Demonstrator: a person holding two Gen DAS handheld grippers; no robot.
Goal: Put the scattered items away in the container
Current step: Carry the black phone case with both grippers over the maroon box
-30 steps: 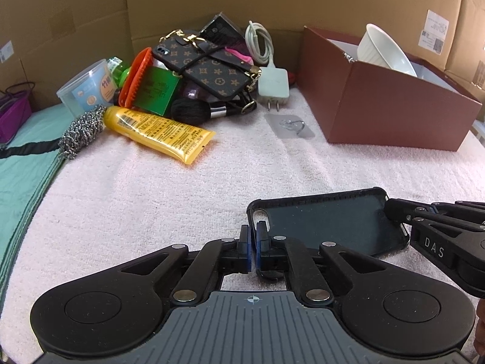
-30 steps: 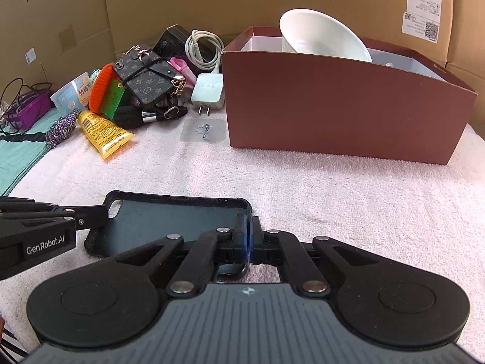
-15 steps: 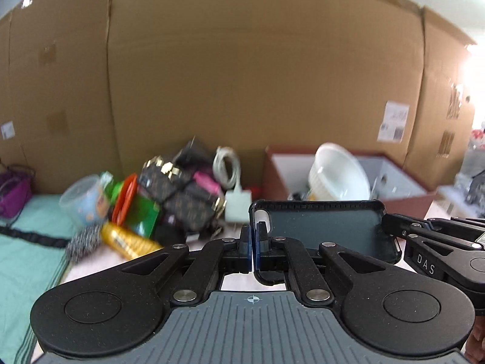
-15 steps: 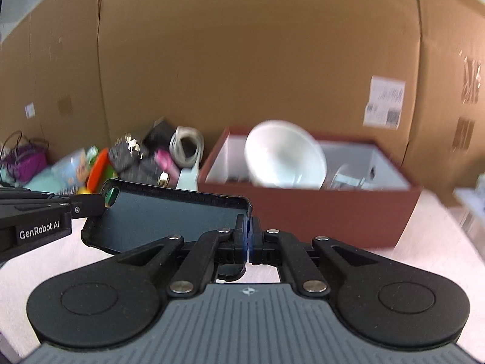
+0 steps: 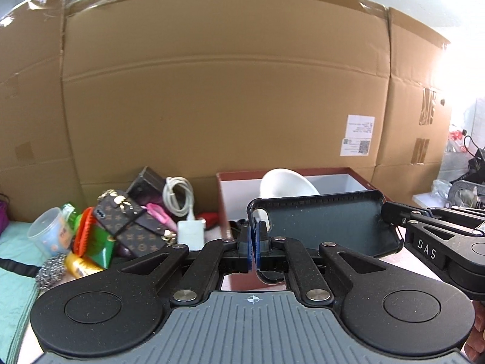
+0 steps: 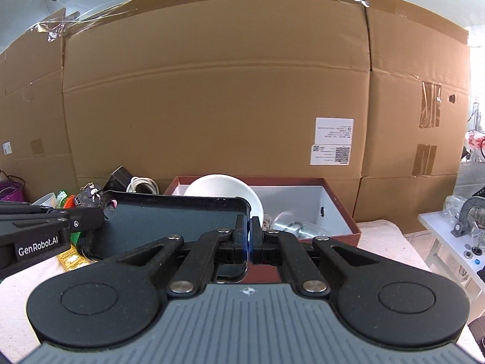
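Left gripper (image 5: 252, 244): jaws pressed together on the left edge of the phone case (image 5: 327, 226), by its camera cut-out.
Right gripper (image 6: 248, 236): jaws clamped on the opposite edge of the same case; in the left view its fingers reach in from the right.
Phone case: black, empty, hollow side up — held off the cloth between both grippers, roughly level, in front of the box (image 6: 339, 209) and near its rim height.
Box: dark red outside, white inside, open at the top, standing on the pale pink cloth (image 6: 391, 236) against the cardboard wall (image 5: 224, 91).
Inside the box: a white bowl (image 6: 224, 191) tilted on its side, and a shiny clear item beside it — too small to name.
Pile left of the box: patterned brown wallet (image 5: 130, 224), white charger (image 5: 191, 235) with its coiled cable (image 5: 178, 195), orange brush (image 5: 85, 230), yellow tube (image 5: 80, 265), steel scourer (image 5: 51, 271), clear plastic cup (image 5: 48, 232).
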